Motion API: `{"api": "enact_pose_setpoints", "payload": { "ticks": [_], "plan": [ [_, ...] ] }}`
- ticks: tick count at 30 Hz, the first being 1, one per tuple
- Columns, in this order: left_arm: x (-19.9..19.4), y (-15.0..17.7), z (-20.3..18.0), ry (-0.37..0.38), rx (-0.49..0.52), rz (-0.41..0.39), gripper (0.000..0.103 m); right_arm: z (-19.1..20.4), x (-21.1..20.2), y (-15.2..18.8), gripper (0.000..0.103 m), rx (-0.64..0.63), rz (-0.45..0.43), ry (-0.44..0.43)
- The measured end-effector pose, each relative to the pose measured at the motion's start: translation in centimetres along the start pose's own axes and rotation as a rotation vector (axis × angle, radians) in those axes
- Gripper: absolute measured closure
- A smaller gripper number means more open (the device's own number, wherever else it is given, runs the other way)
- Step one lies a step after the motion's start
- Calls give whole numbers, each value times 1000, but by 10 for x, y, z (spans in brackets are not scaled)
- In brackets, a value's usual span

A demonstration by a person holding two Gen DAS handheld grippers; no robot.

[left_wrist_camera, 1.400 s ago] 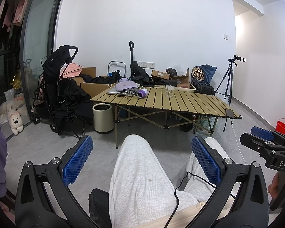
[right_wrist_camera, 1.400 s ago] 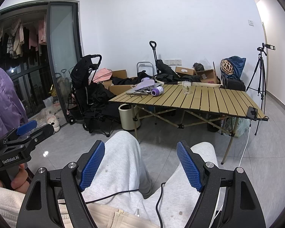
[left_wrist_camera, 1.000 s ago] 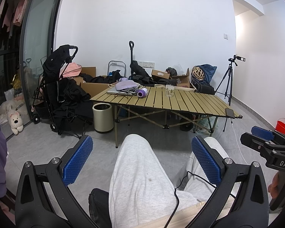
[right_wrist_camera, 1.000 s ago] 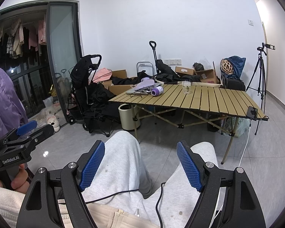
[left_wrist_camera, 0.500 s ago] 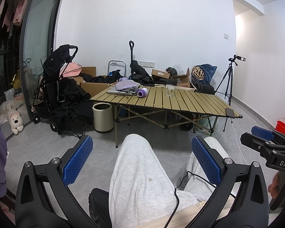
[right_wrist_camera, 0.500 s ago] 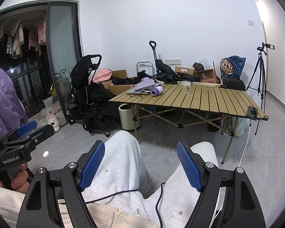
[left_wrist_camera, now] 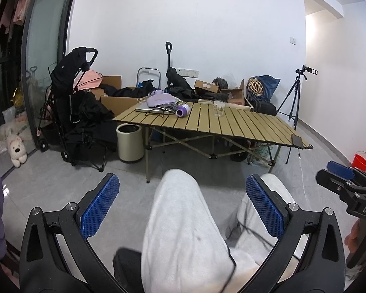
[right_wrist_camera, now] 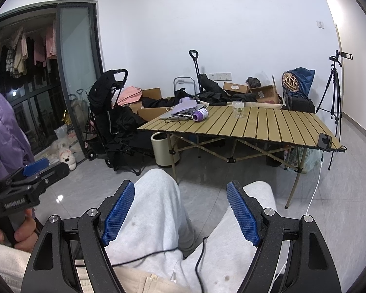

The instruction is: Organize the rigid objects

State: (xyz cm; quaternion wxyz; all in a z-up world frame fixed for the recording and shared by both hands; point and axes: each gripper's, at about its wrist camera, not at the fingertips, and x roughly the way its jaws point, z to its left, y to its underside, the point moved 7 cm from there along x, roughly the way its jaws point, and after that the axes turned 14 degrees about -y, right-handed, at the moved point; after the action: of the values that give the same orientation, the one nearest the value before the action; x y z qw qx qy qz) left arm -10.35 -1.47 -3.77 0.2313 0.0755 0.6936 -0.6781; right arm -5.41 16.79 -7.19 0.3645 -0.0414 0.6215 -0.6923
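Observation:
A slatted folding table [left_wrist_camera: 244, 127] [right_wrist_camera: 280, 127] stands across the room. On its far left lie a silver laptop [left_wrist_camera: 148, 108] [right_wrist_camera: 173, 115] under a lilac pouch [left_wrist_camera: 159, 99] [right_wrist_camera: 184, 106], and a purple cylinder [left_wrist_camera: 183, 110] [right_wrist_camera: 200, 115] on its side. A clear glass jar [left_wrist_camera: 218, 108] [right_wrist_camera: 238, 109] stands mid-table. A dark phone [left_wrist_camera: 297, 140] [right_wrist_camera: 324, 141] lies at the right corner. My left gripper [left_wrist_camera: 183, 205] and right gripper [right_wrist_camera: 180, 214] are open and empty, held low over the person's grey-trousered knees, far from the table.
A cream bin [left_wrist_camera: 129, 142] stands by the table's left leg. A black stroller [left_wrist_camera: 70, 107], cardboard boxes [left_wrist_camera: 207, 86] and bags [right_wrist_camera: 302, 83] line the wall. A tripod [left_wrist_camera: 294, 102] and red bucket [left_wrist_camera: 360, 161] stand right. A toy dog [left_wrist_camera: 15, 150] lies left.

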Motion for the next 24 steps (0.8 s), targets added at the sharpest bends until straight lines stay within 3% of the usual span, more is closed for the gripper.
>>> {"api": "enact_pose_setpoints", "payload": {
  "ticks": [9, 16, 24],
  "plan": [
    [81, -48, -12, -49, 45, 6, 0, -45, 59, -46, 20, -11, 12, -33],
    [158, -83, -34, -19, 45, 51, 0, -102, 128, -84, 20, 77, 64, -53],
    [278, -122, -59, 24, 31, 117, 0, -166, 244, -132, 20, 76, 157, -35]
  ]
}}
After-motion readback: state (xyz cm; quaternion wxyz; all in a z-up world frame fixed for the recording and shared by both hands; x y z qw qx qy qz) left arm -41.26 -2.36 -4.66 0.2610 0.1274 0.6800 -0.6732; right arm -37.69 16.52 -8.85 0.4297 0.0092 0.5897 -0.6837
